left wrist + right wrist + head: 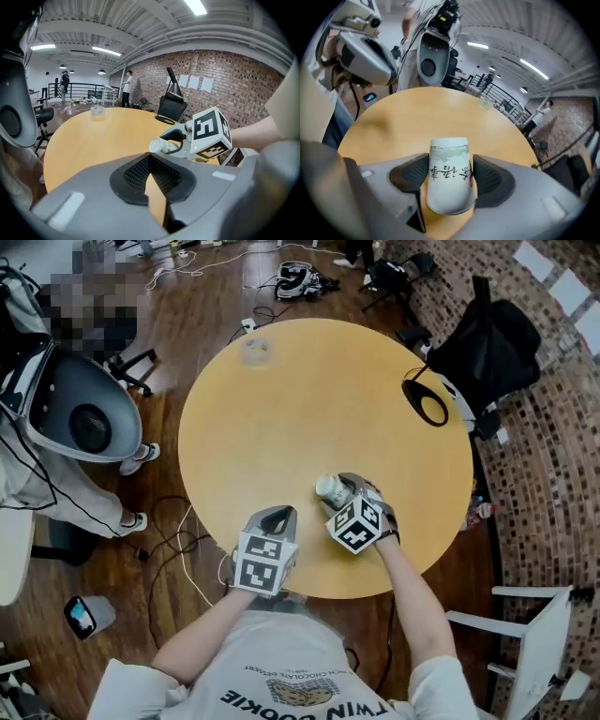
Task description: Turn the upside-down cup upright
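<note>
Gripping the paper cup [449, 180] across its side wall, the right hand-held gripper [450, 168] is holding it tipped sideways above the worktop [309, 399]. Being light and thin-walled, the cup is probably prone to crushing, so a gentle mid-wall hold suits it. The left hand-held gripper [151, 176] is hovering closed and empty.

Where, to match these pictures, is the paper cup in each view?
Head view: paper cup, lower centre.
Left gripper view: right of centre.
Right gripper view: lower centre, filling the foreground.
Shared landmark: small clear item near the table's far edge.
</note>
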`<state>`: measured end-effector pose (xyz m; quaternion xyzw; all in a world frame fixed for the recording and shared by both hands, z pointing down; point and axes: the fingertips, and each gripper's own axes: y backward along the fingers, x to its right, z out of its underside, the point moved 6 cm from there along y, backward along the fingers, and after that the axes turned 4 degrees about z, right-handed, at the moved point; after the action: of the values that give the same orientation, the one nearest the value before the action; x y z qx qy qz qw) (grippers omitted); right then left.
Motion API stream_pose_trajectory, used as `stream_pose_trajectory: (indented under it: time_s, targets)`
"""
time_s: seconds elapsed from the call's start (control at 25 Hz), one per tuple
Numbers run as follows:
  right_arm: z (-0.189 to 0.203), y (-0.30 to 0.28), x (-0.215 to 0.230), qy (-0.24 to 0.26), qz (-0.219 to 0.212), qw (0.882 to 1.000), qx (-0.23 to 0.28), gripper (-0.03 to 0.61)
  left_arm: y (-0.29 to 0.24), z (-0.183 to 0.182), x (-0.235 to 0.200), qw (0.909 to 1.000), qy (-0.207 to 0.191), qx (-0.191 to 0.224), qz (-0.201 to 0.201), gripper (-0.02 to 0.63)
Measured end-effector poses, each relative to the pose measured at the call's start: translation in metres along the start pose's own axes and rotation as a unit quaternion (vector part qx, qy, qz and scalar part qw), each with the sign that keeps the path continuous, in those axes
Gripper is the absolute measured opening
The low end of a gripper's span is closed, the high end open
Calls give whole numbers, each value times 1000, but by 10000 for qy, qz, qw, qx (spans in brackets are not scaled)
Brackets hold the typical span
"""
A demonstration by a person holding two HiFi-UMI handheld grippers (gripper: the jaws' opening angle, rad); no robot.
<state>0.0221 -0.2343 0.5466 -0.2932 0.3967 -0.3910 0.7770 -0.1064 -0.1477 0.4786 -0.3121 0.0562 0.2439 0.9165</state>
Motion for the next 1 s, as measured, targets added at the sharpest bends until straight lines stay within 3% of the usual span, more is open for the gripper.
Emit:
stream_pose_trajectory:
  time_s: [0.12,0.2,0.44,0.52,0.76,1.0]
  targets:
    - [11,14,1,-1085,232,9934,305,296,-6,-2,10,9998,-113,-59,172,3]
    - [19,24,0,-1764,423,9819,542,295,-10,-2,17,9993,-211,-106,302,3]
    - [43,42,-5,-3382,1057,9251,1365,295,-24,-1,37,9972,-450,-206,559,3]
    - [50,46,-9,-3563,1273,9127,1546,295,-29,-2,44,9964,-521,-243,617,3]
    - [67,47,-31,-3821,1695,8918,1729,295,-34,-2,57,9945,-695,-305,716,3]
    - [76,46,-44,-3918,1682,8904,1595,296,-38,-1,60,9938,-743,-346,747,3]
